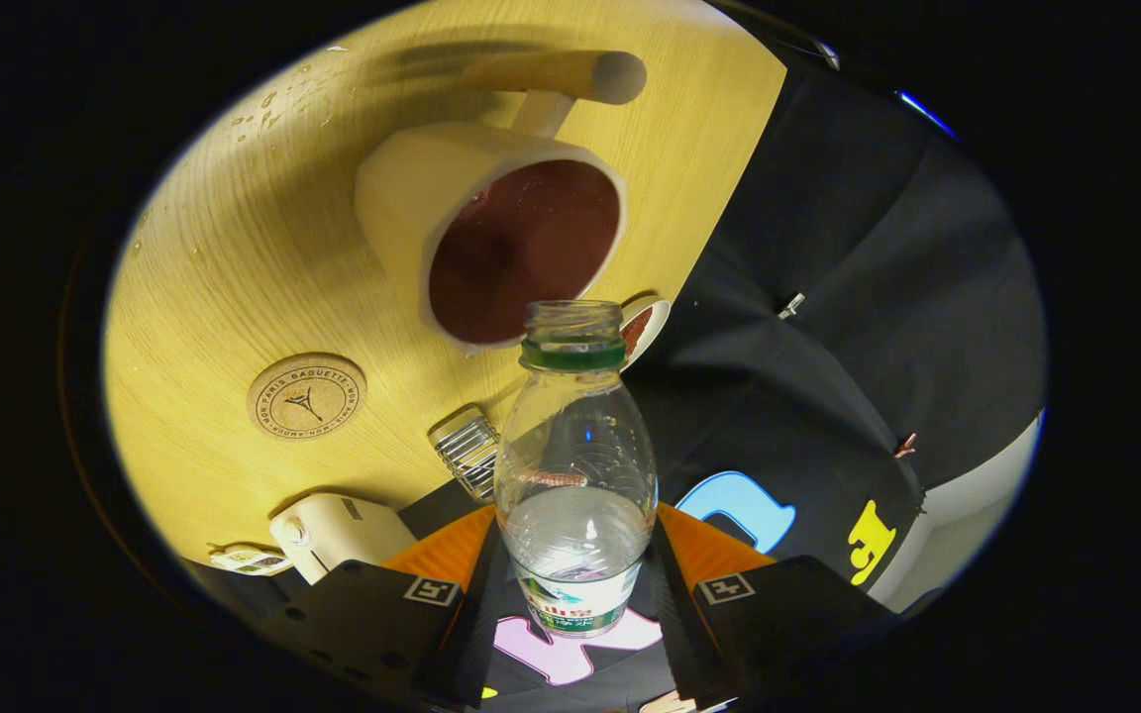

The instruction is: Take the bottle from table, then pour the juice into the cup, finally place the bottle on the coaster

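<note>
The gripper [575, 535] shows as two broad, blocky halves with flat faces and angled edges, mirrored left and right. Each half carries a small square black-and-white marker [431, 591] near its inner upper corner, and the left half has a few small round holes sunk into its face. The fingers [452, 545] are wedge-shaped plates that slope inward from the blocks and narrow toward their tips, where both press on the bottle [575, 475] between them
</note>
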The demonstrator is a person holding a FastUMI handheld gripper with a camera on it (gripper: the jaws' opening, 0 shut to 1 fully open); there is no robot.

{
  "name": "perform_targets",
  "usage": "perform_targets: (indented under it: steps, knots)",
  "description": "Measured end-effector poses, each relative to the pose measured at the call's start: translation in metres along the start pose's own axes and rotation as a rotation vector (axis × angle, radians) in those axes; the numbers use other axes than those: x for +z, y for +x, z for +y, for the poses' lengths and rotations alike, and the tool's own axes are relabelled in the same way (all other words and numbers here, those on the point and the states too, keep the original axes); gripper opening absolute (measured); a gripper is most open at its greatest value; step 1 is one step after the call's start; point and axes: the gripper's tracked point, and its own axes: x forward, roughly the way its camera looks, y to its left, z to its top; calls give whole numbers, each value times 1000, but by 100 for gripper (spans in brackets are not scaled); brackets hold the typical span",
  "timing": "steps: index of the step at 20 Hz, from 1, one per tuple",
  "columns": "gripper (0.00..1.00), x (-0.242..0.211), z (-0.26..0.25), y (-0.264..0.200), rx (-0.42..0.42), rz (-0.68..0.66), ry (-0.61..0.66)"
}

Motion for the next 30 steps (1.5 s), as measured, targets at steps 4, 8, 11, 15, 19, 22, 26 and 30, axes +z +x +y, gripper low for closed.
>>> perform_targets:
  steps: [4, 8, 11, 15, 19, 22, 26, 30]
  knots:
    - [72, -1, -1, -1, -12, 0, 12]
    - [72, -6, 2, -3, -8, 23, 61]
    - [72, -7, 7, -10, -1, 29, 114]
    - [72, -13, 17, -22, 39, 75, 344]
    - [72, -28, 16, -34, 59, 120, 668]
    - [73, -44, 18, -43, 90, 152, 931]
    - [73, -63, 14, -52, 109, 144, 1308]
    - [73, -70, 16, -59, 117, 85, 1660]
